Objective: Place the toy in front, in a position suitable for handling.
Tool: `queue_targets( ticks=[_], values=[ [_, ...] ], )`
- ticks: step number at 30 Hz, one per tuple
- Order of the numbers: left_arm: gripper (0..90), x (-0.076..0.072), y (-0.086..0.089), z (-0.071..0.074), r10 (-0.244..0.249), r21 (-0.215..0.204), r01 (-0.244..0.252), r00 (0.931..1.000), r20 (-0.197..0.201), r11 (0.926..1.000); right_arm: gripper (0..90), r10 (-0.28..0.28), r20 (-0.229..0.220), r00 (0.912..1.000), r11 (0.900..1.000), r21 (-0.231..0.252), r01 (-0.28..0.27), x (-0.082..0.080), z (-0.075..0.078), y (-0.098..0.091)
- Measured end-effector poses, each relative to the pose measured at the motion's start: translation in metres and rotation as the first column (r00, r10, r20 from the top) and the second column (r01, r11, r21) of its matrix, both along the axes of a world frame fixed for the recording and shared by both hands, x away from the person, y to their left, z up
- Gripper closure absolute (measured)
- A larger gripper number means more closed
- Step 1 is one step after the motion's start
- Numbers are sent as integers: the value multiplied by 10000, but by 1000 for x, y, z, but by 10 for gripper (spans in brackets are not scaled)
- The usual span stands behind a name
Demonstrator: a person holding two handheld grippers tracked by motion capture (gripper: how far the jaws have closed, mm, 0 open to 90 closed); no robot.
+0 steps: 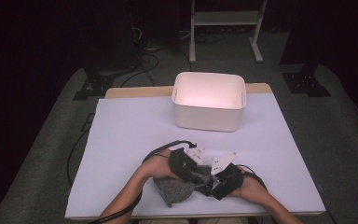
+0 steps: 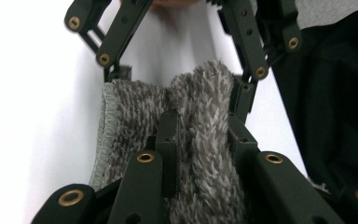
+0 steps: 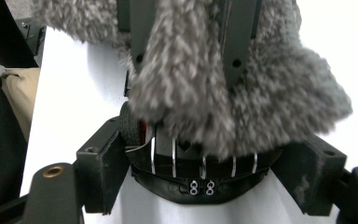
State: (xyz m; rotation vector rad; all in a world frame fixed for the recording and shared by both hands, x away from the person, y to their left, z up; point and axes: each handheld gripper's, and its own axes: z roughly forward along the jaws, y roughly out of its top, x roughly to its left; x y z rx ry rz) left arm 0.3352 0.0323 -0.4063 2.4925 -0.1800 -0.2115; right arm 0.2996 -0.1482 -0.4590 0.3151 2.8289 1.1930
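Note:
A grey fuzzy cloth (image 1: 175, 189) lies bunched on the white table cover (image 1: 121, 140) near the front edge, between my two hands. My left gripper (image 1: 196, 175) comes in from the left and is shut on a fold of the cloth (image 2: 205, 93); in the left gripper view its jaws (image 2: 201, 123) pinch the pile. My right gripper (image 1: 208, 185) faces it from the right. Its jaws (image 3: 207, 158) stand wide, one on each side of the cloth's (image 3: 279, 93) end, and I see no pad pressing. The cloth's hemmed edge (image 2: 106, 126) shows at the left.
A white empty bin (image 1: 209, 119) stands at the back middle of the table. Black cables (image 1: 163, 149) trail from both grippers across the cover. A white stand (image 1: 226, 28) and more cables sit on the floor beyond the table.

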Motion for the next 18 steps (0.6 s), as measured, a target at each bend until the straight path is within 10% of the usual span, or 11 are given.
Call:
queue_targets(
  ticks=[18],
  values=[
    [710, 12, 26, -1, 721, -135, -722, 9974, -48, 9973, 234, 29, -34, 10000, 9999, 133, -28, 1, -2, -2]
  ],
)
